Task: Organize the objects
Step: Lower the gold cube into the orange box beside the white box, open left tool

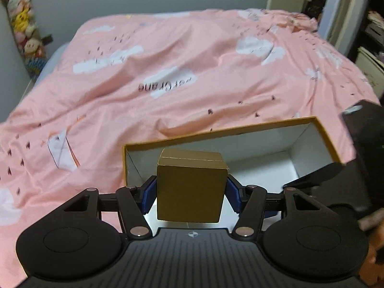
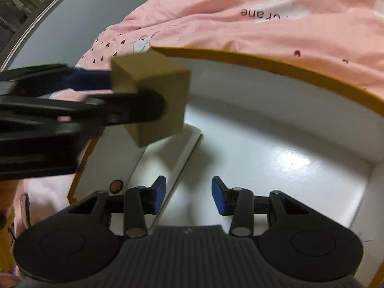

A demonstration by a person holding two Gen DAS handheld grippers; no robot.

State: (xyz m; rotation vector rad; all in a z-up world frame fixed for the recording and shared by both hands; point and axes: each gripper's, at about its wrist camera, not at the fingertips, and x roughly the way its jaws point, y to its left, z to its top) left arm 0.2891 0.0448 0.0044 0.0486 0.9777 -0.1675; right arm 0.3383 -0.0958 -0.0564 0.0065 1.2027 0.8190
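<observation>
My left gripper (image 1: 190, 192) is shut on a small gold-brown cardboard box (image 1: 190, 187) and holds it over the near left part of an open storage box (image 1: 252, 129) with an orange rim and a white inside. In the right wrist view the same small box (image 2: 153, 96) hangs in the left gripper (image 2: 134, 96) above the storage box (image 2: 264, 62). My right gripper (image 2: 189, 198) is open and empty, low over the white floor of the storage box. A flat white item (image 2: 120, 158) leans inside its left end.
The storage box sits on a bed with a rumpled pink duvet (image 1: 168, 67) printed with white clouds. Plush toys (image 1: 22, 24) hang at the far left wall. A doorway and shelves (image 1: 355, 24) stand at the far right.
</observation>
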